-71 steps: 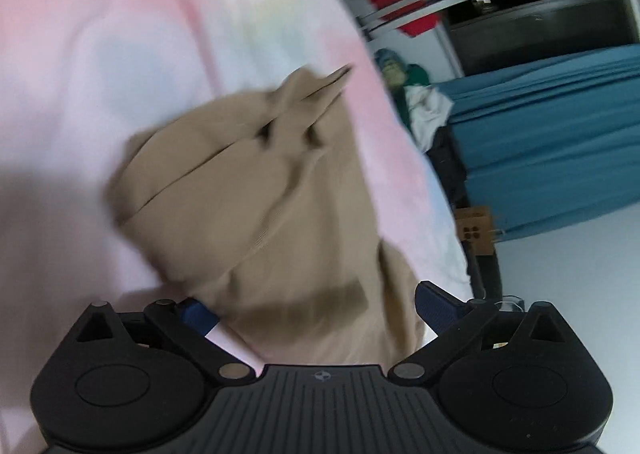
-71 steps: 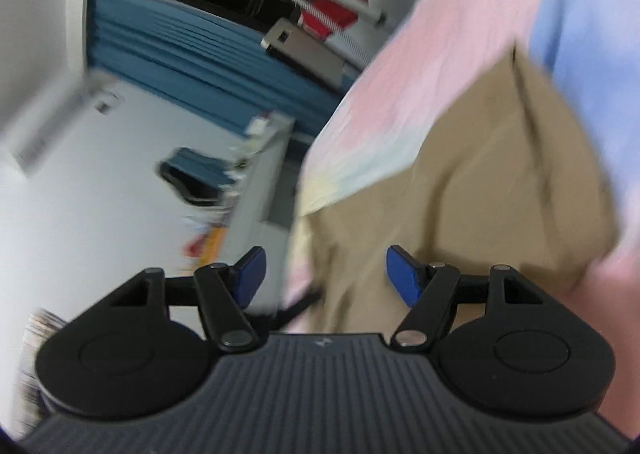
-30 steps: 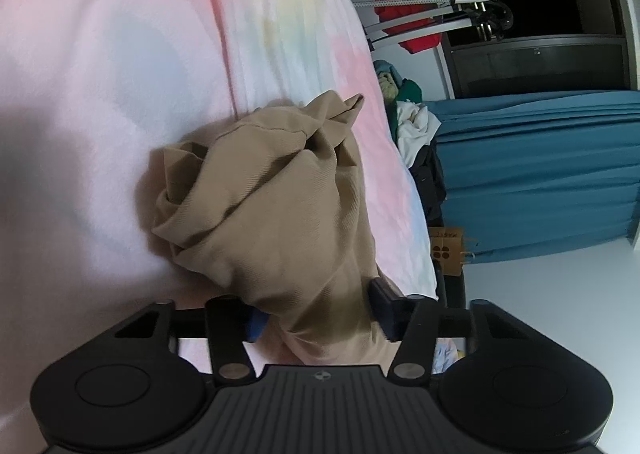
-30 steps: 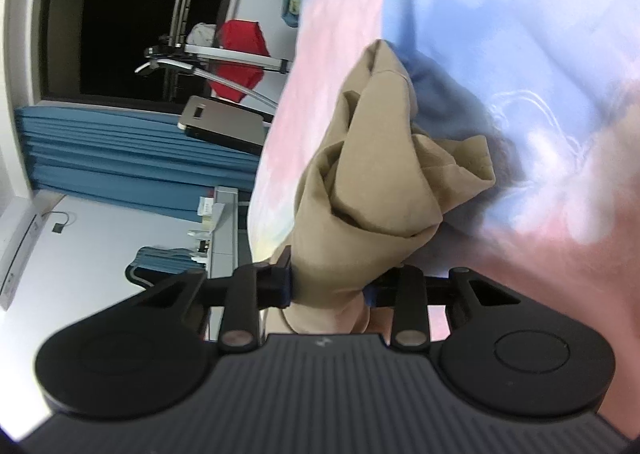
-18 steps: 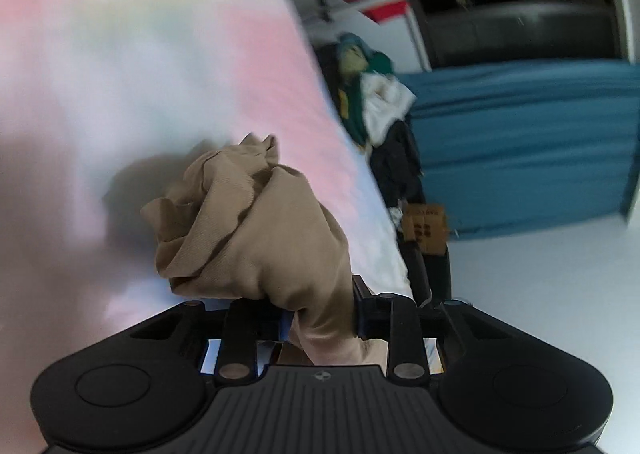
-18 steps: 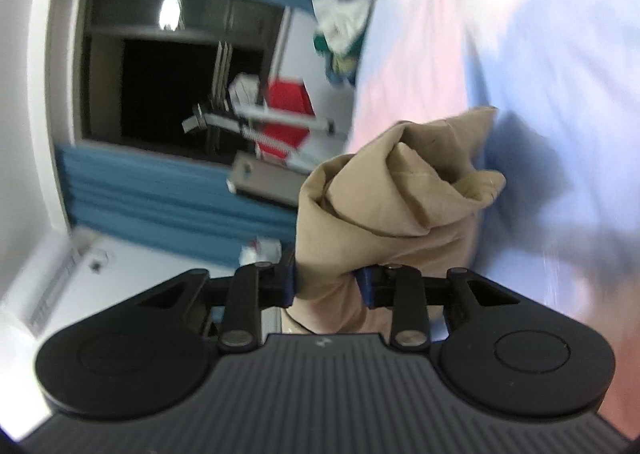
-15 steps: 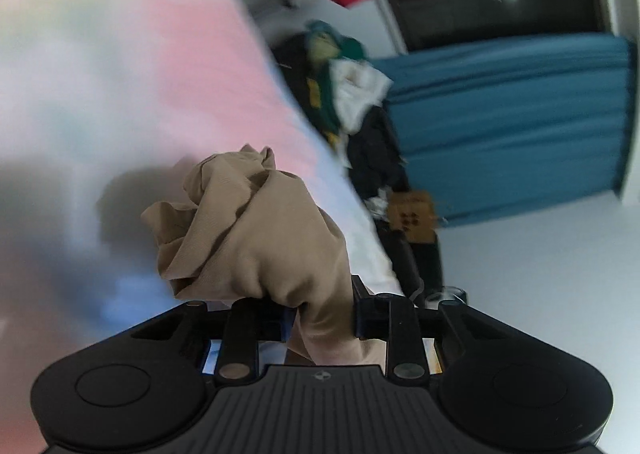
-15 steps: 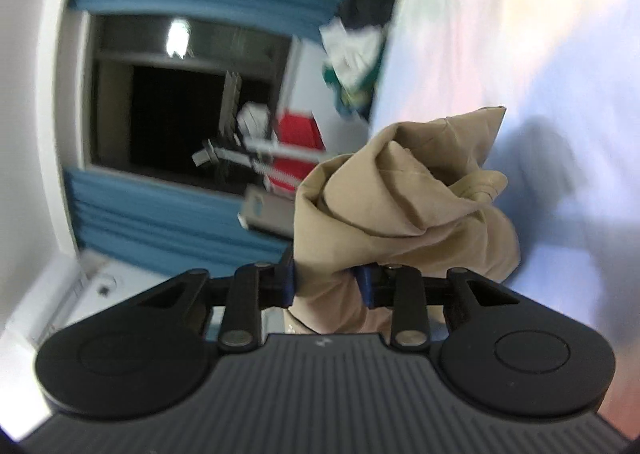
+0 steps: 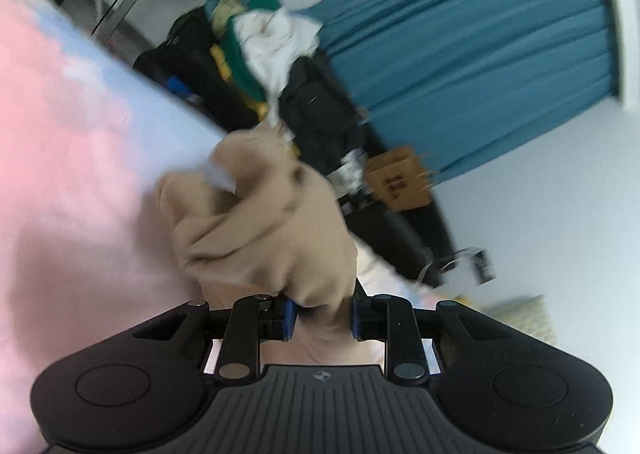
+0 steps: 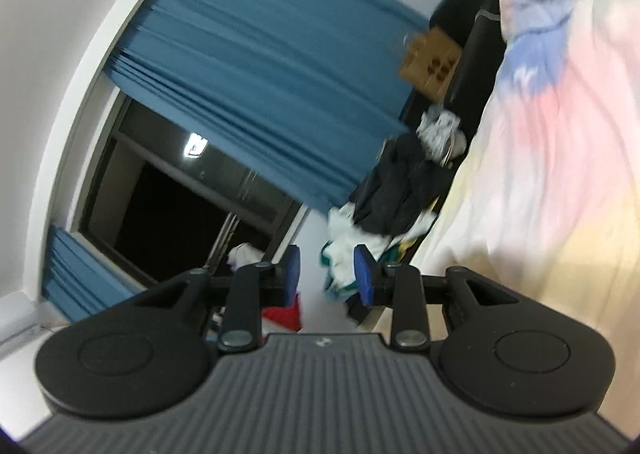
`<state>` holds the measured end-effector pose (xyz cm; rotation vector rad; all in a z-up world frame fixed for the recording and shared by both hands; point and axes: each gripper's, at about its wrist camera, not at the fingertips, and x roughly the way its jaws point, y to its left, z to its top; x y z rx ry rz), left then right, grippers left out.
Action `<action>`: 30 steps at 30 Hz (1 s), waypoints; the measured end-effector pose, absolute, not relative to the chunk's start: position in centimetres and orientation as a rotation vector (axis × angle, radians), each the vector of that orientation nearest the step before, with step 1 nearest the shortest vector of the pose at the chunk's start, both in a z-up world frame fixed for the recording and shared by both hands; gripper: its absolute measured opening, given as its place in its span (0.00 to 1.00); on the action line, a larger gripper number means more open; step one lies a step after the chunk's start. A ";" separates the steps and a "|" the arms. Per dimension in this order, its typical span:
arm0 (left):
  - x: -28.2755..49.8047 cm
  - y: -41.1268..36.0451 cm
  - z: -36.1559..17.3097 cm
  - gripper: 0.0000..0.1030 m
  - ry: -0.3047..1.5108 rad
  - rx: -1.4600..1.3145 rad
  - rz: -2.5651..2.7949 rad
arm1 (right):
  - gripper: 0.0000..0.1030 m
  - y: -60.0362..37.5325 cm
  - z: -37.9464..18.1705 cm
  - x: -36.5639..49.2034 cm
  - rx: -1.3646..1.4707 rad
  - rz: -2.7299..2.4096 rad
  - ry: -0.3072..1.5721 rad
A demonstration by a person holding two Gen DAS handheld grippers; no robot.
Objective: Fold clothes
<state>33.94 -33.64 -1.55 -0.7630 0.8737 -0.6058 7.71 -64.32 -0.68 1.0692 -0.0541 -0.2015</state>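
Observation:
A crumpled tan garment (image 9: 272,221) bunches up in the left wrist view, lifted over the pink and blue bedspread (image 9: 60,173). My left gripper (image 9: 323,316) is shut on its lower part, with cloth filling the gap between the blue pads. In the right wrist view my right gripper (image 10: 327,278) holds nothing; its blue pads stand a narrow gap apart, and it points towards the window and the clothes pile. No tan cloth shows in that view. The pastel bedspread (image 10: 560,173) runs along its right side. Both views are motion-blurred.
A pile of mixed clothes (image 9: 256,53) lies beyond the bed's edge, also seen as a heap (image 10: 400,189) in the right view. A cardboard box (image 9: 400,183) stands by the blue curtain (image 9: 480,33). A dark window (image 10: 168,213) is behind.
The tan garment has left my right gripper, which has swung up towards the window. My left gripper still grips the cloth and has swung towards the bed's edge.

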 end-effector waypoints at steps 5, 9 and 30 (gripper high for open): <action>34.2 -30.1 -8.1 0.22 0.926 -0.815 -0.541 | 0.31 -65.6 -6.4 8.2 1.117 -0.260 0.085; 34.8 -27.0 -10.5 0.22 0.960 -0.805 -0.553 | 0.30 -63.8 -9.7 8.7 1.150 -0.266 0.176; 15.6 -22.4 9.6 0.99 0.608 -0.074 -0.683 | 0.44 -47.8 5.1 0.3 0.674 -0.311 0.374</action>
